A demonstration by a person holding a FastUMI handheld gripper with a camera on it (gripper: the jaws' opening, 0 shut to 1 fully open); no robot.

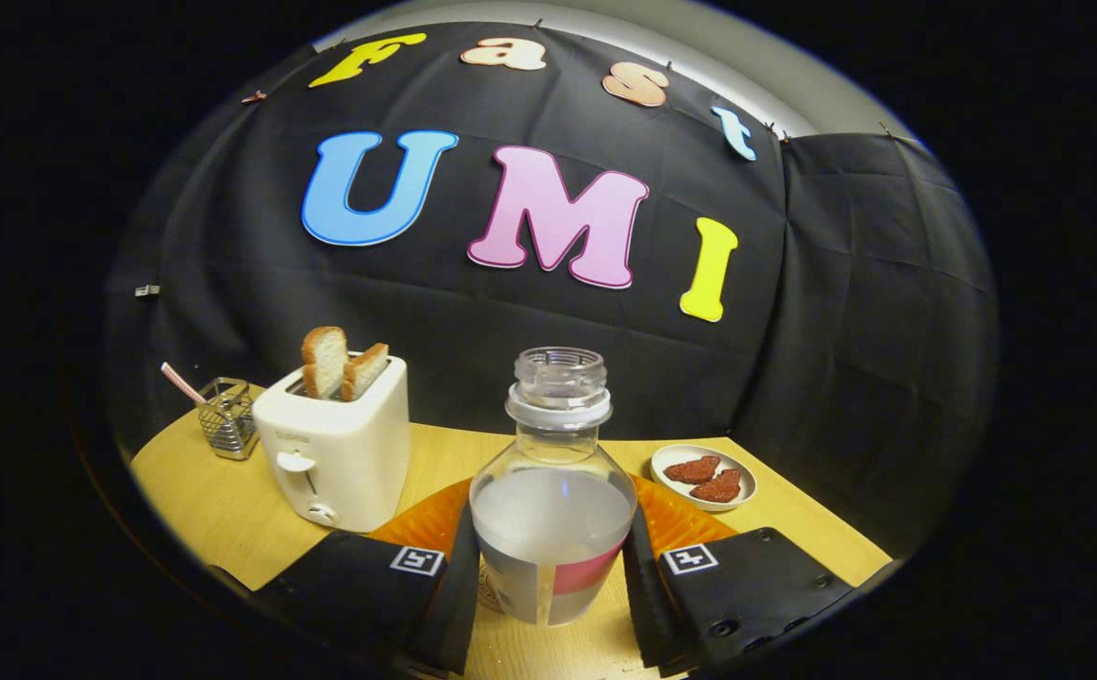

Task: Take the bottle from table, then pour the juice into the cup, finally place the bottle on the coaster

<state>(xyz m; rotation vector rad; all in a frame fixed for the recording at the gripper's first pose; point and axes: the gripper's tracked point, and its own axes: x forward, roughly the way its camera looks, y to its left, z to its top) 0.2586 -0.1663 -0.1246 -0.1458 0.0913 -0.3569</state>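
- The tool [548, 586] is sitting at the bottom centre of the frame, its two black fingers [454, 595] pressing on both sides of the bottle [553, 491].
- The bottle is standing upright, clear plastic, cap off, holding a pale cloudy liquid up to its shoulder, with a pink and grey label low down.
- An orange coaster [426, 519] is showing behind it on the wooden desk [199, 501].
- A white toaster [336, 453] with bread is standing at left.

Cam rides on me, low over the wooden table [227, 510], facing forward along my two fingers [454, 586] toward the black cloth wall [473, 312]. Very close on the open bottle [553, 491]; toaster [336, 453] and plate [704, 477] sit beyond.
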